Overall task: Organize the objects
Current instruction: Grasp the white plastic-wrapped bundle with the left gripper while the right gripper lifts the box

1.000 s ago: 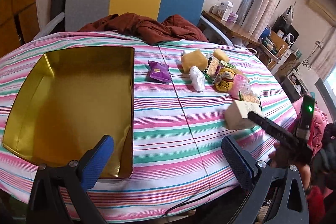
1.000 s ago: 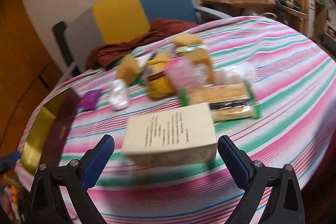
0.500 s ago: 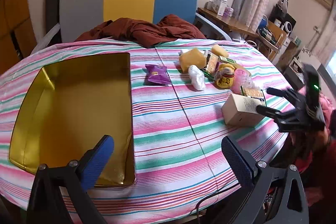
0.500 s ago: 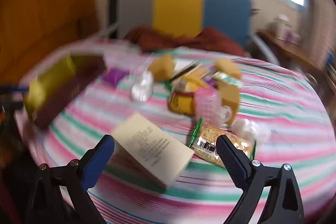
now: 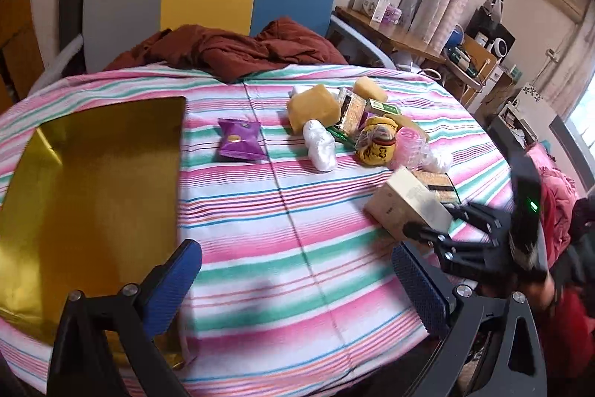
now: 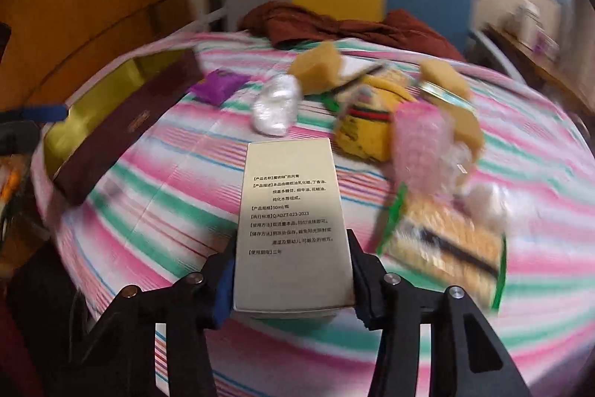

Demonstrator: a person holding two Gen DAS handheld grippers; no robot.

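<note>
Your right gripper (image 6: 293, 279) pinches the box (image 6: 293, 214), a cream carton with printed black text, at its near end, above the striped table (image 6: 178, 196). Your left gripper (image 5: 297, 281) stands spread, tray (image 5: 93, 188) at its 10 o'clock.

Both wrist views look across the striped table (image 5: 290, 211) from its near edge, sharing the snack pile (image 6: 372, 121).
</note>
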